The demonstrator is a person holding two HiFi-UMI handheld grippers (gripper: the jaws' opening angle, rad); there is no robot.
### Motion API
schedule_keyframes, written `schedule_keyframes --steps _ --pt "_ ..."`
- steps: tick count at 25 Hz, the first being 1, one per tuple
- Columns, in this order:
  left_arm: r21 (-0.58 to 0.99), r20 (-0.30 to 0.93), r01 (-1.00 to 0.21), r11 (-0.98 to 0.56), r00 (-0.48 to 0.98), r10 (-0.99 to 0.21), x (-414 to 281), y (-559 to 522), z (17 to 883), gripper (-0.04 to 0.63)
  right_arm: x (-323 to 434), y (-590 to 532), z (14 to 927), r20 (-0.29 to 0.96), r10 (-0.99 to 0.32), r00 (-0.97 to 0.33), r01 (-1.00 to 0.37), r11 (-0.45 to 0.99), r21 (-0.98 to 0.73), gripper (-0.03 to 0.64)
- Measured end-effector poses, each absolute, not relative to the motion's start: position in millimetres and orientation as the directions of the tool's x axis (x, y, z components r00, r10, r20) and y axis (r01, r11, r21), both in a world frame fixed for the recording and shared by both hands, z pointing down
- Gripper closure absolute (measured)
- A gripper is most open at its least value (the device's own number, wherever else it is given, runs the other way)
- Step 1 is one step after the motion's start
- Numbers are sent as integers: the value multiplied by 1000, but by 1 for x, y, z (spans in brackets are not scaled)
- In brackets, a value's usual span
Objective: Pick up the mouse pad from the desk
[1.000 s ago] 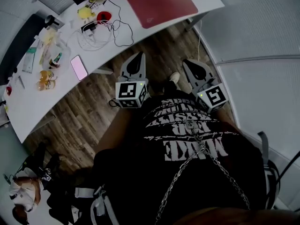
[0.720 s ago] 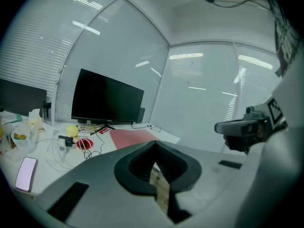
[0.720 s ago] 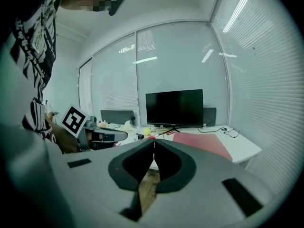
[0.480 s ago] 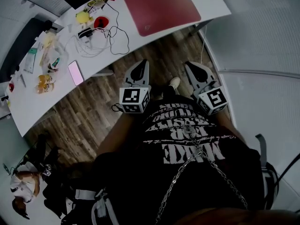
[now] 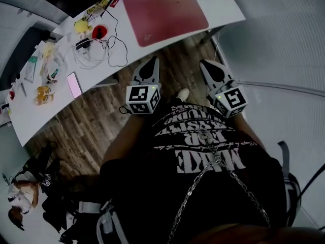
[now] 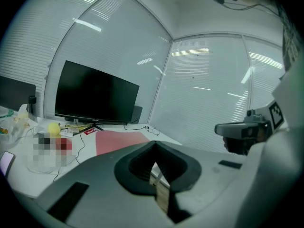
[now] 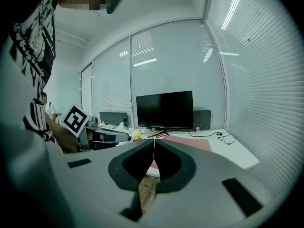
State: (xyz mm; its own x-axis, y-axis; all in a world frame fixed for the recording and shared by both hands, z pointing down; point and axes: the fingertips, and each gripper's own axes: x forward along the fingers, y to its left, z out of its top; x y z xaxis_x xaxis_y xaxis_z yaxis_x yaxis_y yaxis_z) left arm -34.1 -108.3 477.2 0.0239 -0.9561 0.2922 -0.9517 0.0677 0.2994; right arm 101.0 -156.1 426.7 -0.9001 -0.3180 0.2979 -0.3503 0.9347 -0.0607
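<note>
The mouse pad (image 5: 165,11) is red and lies flat on the white desk (image 5: 226,6). It sits on the right part of the desk, close to the front edge. Nothing rests on it and nothing touches it. Behind it stands a black monitor (image 6: 95,93) with a dark screen. A pair of glasses (image 7: 228,137) lies on the desk past the pad's far corner.

To the left of the pad we see loose cables (image 5: 109,47). Near them are a small red thing (image 5: 99,32) and a yellow thing (image 5: 81,25). Further left lies a phone (image 5: 74,85) with a pink screen, and past it some small bits we cannot make out.

We hold both grippers low over the wooden floor (image 5: 91,116), on our side of the desk, and they point toward the pad. The left gripper (image 5: 151,60) has its tip just short of the desk's edge in the head view. Its jaws are pressed tight together with nothing between them. The right gripper (image 5: 205,64) is beside it, a little apart. Its jaws are also pressed together and hold nothing. Both are apart from the pad.

Each gripper has a marker cube (image 5: 143,99) at its back. Between the two grippers a light shoe (image 5: 182,93) shows on the floor. Below them we see a black shirt (image 5: 167,187) with white print and a chain across it.
</note>
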Motion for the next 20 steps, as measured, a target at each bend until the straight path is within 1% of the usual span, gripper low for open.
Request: schedule_keyframes --steps 5,13,17,20 --pt "278 279 -959 53 28 -960 -11 -144 462 595 125 -190 424 303 -314 -900 -353 932 -81 617" --pt "234 277 -968 94 -26 -961 6 -169 452 595 150 -230 422 279 -294 -914 -333 938 -100 617" --pt "223 306 -963 150 -78 -949 -7 -167 458 595 141 -243 431 286 -268 -920 -319 936 -148 617" --pt "235 345 -952 198 -109 -932 -23 -160 471 595 129 -255 439 303 -287 -909 -342 928 -147 617"
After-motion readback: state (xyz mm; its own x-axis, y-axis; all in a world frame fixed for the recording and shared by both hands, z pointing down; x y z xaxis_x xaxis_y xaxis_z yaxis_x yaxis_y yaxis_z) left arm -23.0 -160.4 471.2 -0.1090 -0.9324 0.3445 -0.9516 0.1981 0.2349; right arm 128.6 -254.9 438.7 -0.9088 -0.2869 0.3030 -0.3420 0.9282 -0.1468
